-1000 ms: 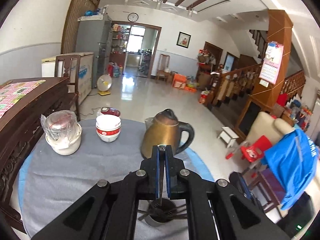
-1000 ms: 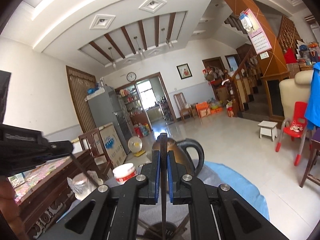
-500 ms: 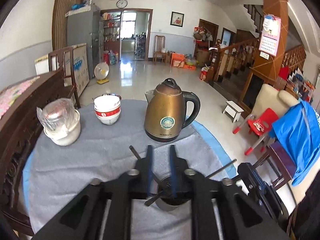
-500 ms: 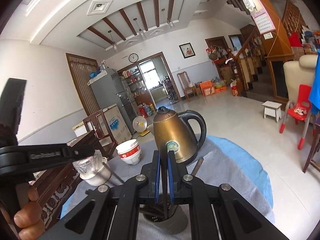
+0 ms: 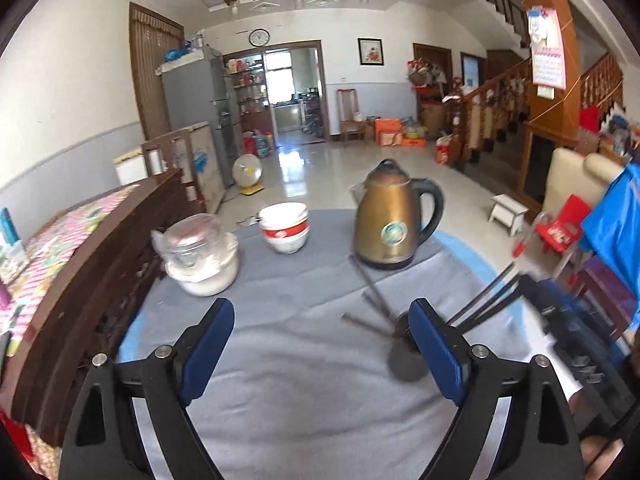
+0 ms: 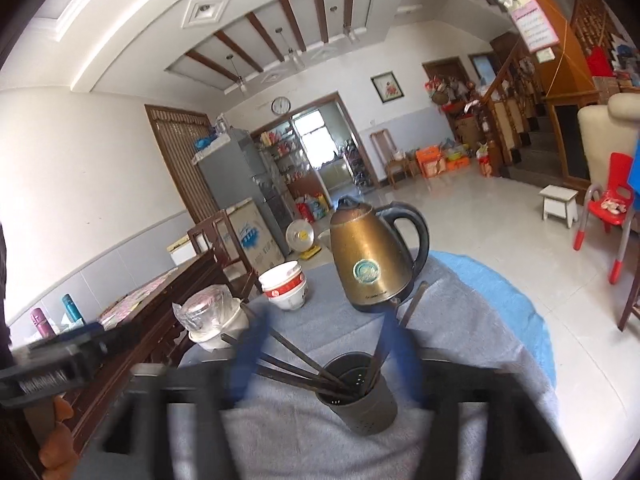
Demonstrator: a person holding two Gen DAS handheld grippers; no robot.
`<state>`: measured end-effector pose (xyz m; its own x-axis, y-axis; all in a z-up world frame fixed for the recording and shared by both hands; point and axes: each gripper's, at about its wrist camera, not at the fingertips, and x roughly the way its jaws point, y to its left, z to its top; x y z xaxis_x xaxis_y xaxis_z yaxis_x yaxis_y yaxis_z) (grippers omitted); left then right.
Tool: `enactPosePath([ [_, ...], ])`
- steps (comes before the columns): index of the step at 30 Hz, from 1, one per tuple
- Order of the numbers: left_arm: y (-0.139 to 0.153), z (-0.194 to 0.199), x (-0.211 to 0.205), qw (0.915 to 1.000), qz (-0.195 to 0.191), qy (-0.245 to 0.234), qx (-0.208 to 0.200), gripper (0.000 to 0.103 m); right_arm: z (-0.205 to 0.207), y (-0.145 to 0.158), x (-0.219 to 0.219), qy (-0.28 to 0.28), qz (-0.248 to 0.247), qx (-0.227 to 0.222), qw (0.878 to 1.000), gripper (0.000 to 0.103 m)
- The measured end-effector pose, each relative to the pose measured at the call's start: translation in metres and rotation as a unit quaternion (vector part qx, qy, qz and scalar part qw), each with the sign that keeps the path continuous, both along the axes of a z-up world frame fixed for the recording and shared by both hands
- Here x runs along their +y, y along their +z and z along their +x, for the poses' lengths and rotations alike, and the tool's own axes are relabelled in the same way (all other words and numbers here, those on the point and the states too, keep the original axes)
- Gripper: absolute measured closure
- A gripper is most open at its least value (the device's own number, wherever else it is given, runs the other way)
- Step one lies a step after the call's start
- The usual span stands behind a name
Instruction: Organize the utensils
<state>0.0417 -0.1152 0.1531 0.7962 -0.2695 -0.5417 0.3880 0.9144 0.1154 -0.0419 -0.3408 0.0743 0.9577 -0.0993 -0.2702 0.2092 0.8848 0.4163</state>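
Right wrist: chopsticks (image 6: 304,364) lean in holder (image 6: 360,396).

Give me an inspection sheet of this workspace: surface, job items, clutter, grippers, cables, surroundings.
Surface: round table under a grey cloth.
Job's things: dark chopsticks leaning out of a dark perforated utensil holder.
Clutter: bronze electric kettle, stacked white-and-red bowls, white bowl holding a clear plastic-wrapped jar.
Grippers: left gripper open, empty; right gripper open, blurred, either side of the holder; both jaws have just been opening.
Cables: nothing seen on the table.
Surroundings: dark wooden cabinet, red plastic chair, staircase.
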Motion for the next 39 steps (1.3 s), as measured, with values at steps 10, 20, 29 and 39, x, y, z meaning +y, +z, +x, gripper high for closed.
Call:
enactPosePath([
  [10, -0.009, -0.051, 0.021, 0.9976, 0.033, 0.026, -0.055, 0.009, -0.059, 0.006, 0.016, -0.044, -0.036, 0.006, 0.998, 0.032],
  [20, 0.001, -0.095, 0.038, 0.9946, 0.035, 0.039, -0.089, 0.005, -0.109, 0.008, 0.037, -0.039, -0.041, 0.022, 0.998, 0.032],
  [29, 0.004, -0.125, 0.055, 0.9935, 0.042, 0.032, -0.101, 0.003, -0.155, 0.015, 0.061, -0.047, -0.044, 0.01, 0.998, 0.032],
  [39, 0.006, -0.146, 0.085, 0.9922, 0.034, 0.036, -0.114, 0.003, -0.189, 0.019, 0.085, -0.062, -0.038, -0.002, 0.997, 0.032],
])
